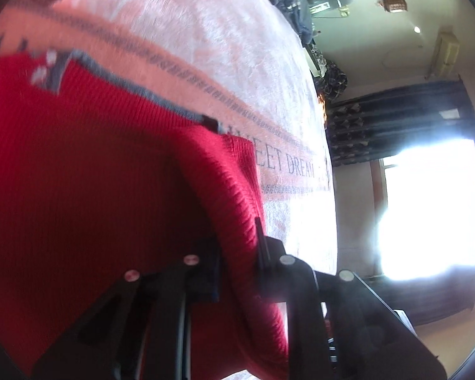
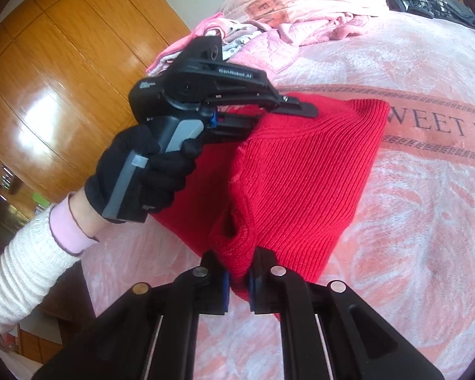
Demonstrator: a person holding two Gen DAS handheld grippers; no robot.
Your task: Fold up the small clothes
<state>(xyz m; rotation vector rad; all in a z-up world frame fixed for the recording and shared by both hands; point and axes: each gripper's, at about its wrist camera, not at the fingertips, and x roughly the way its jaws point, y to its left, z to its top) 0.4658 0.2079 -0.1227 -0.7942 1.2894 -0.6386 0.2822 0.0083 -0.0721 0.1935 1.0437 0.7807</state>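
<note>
Gripping the red sweater (image 2: 304, 171) with both tongs, right tongs (image 2: 237, 280) and left tongs (image 2: 269, 117) clamped, I risk thick knit slipping and spoiling the fold.

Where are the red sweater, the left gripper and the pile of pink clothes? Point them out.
red sweater (image 2: 300, 174), right wrist view, ribbed knit middle.
left gripper (image 2: 288, 110), right wrist view, between fingertips at the sweater's edge.
pile of pink clothes (image 2: 316, 22), right wrist view, crumpled pink fabric.

One red rib-knit sweater (image 2: 304, 174) lies on one bed covered by a single pink blanket with grey lettering (image 2: 427, 221). Two black two-finger claws are present: the left claw (image 2: 262, 117) and the right claw (image 2: 237, 281). One black-gloved hand (image 2: 142, 174) shows. One heap of pink clothes (image 2: 300, 22) lies at the far end.
</note>
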